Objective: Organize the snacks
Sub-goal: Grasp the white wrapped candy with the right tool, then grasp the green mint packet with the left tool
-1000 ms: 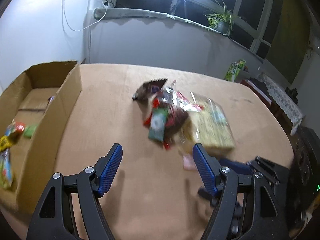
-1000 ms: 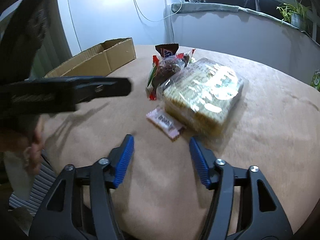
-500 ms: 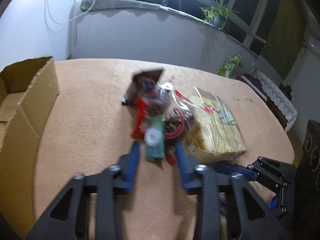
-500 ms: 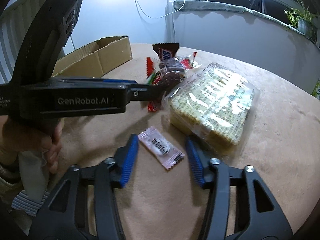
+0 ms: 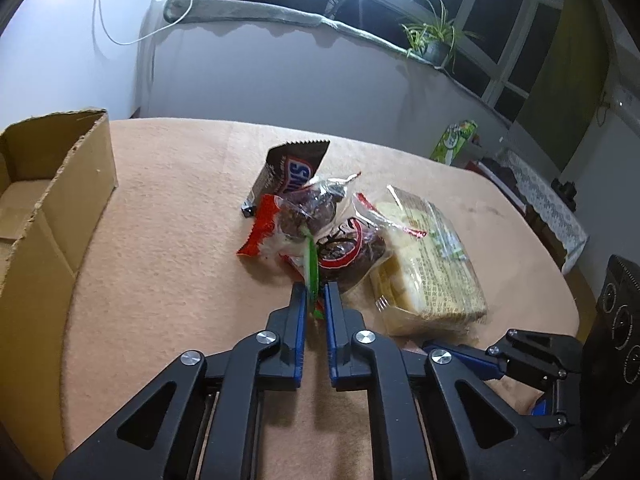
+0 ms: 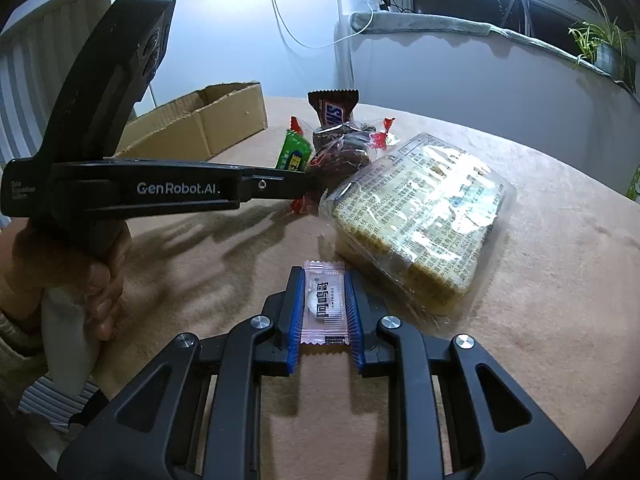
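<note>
While both grippers sit low over the desk (image 5: 168, 240), we have a snack pinched in each. Our left gripper (image 5: 315, 298) has clamped onto the thin edge of a green packet (image 5: 311, 266) at the near side of the pile in the middle of the left view; only the packet's edge shows there, standing upright between the blue pads. Our right gripper (image 6: 325, 300) has closed on a pink sachet (image 6: 324, 304), which lies flat on the desk at lower centre of the right view, its long sides against the pads, just beside the big cracker pack (image 6: 416, 216). The box (image 5: 52, 200) waits at the left edge of the left view, well apart from the pile. We judge the next move to be a lift and carry toward it, and several things could go wrong. The left grip holds only a sliver of wrapper, so the packet may slide free once it takes its own weight. It also leans against the red-wrapped cakes (image 5: 332, 236), and a quick pull could drag them, or the chocolate bar (image 5: 288, 172) behind, across the desk. The sachet is slick film, squeezed by its edges; it may buckle and pop out. Because our two grippers stand close together, with the left one crossing the right view, a careless swing could knock them together.
</note>
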### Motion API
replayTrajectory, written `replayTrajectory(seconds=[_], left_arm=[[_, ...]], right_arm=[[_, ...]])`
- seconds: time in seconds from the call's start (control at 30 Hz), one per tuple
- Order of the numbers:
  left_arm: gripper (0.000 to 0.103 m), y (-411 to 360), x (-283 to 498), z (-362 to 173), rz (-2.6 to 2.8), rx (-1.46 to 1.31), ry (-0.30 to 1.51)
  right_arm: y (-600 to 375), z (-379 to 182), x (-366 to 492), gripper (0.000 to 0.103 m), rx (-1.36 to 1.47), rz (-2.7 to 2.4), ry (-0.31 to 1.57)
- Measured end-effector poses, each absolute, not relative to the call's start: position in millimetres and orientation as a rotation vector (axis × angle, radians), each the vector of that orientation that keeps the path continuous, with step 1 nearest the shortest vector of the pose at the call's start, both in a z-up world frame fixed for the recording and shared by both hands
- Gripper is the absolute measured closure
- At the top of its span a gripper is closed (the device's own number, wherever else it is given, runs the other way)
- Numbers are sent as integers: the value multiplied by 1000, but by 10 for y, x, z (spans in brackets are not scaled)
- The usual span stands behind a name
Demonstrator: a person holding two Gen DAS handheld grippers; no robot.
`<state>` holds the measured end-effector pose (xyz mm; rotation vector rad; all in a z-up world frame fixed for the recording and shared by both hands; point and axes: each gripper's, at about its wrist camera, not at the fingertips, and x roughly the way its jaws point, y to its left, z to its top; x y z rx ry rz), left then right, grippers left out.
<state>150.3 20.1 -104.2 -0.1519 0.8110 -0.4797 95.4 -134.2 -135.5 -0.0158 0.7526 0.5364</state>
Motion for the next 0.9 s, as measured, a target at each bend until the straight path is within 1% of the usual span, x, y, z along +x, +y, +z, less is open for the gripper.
replayTrajectory(seconds=[0.4,0.57,0.9], left_arm=[[97,271,1447,-977,-489,-172,782],[97,296,1376,-935,-487,-174,769],[98,288,1217,-813,-480,-159,754]], right_arm=[[-1707,-1332,857,83,173,561,755],[-1828,-1364,805,83,208,531,760],[-1898,-1232,651,83,222,516,711]])
